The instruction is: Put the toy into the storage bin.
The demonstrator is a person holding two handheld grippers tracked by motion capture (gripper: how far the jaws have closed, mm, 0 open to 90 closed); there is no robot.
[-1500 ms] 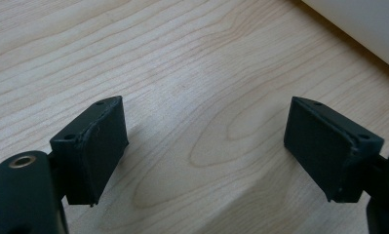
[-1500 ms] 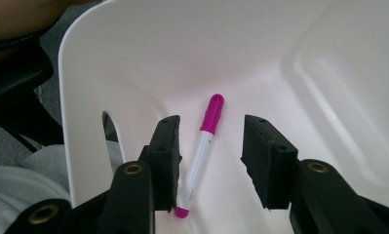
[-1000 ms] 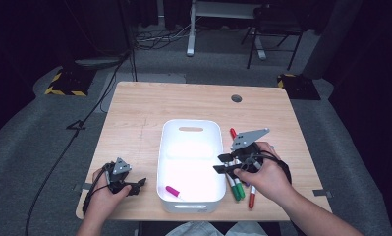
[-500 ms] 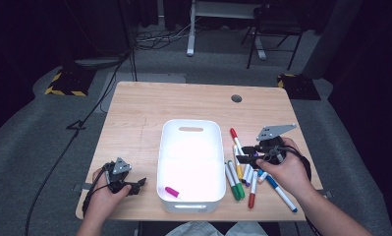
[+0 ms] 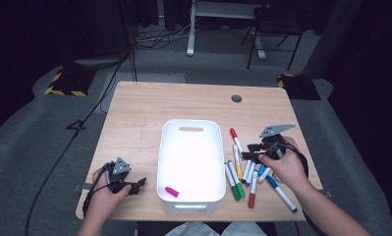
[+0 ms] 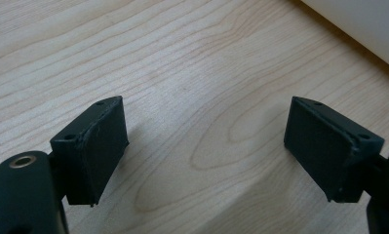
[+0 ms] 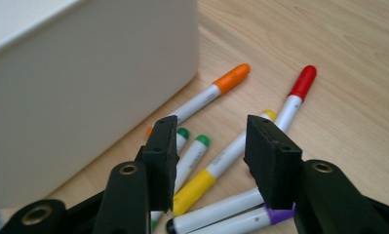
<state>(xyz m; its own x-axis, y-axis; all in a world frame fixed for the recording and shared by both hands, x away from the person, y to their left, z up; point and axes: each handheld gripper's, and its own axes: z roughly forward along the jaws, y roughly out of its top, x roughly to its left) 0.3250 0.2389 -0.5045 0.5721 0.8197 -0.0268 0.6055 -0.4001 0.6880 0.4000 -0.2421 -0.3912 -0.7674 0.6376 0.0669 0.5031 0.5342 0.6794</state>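
A white bin (image 5: 191, 129) stands in the middle of the table with a pink marker (image 5: 172, 191) lying in its near end. Several loose markers (image 5: 238, 169) lie on the wood just right of it. My right gripper (image 5: 248, 148) hovers low over this pile, pointing toward the bin. Its jaws have just been opening and stand apart. In the right gripper view (image 7: 211, 146) a yellow marker (image 7: 197, 187) lies beneath the gap, touched by neither pad. My left gripper (image 5: 139, 185) rests at the front left, open over bare wood (image 6: 202, 131).
In the right gripper view the bin's wall (image 7: 85, 83) rises close on the left, with orange-capped (image 7: 231, 78), red-capped (image 7: 301, 83) and green-capped (image 7: 201, 141) markers beside it. A blue marker (image 5: 282, 191) lies near the table's front right edge. The bin's corner (image 6: 367, 24) shows beyond the left jaws.
My right hand has moved from the bin's right rim out to the right and down over the marker pile. The left hand has stayed in place.
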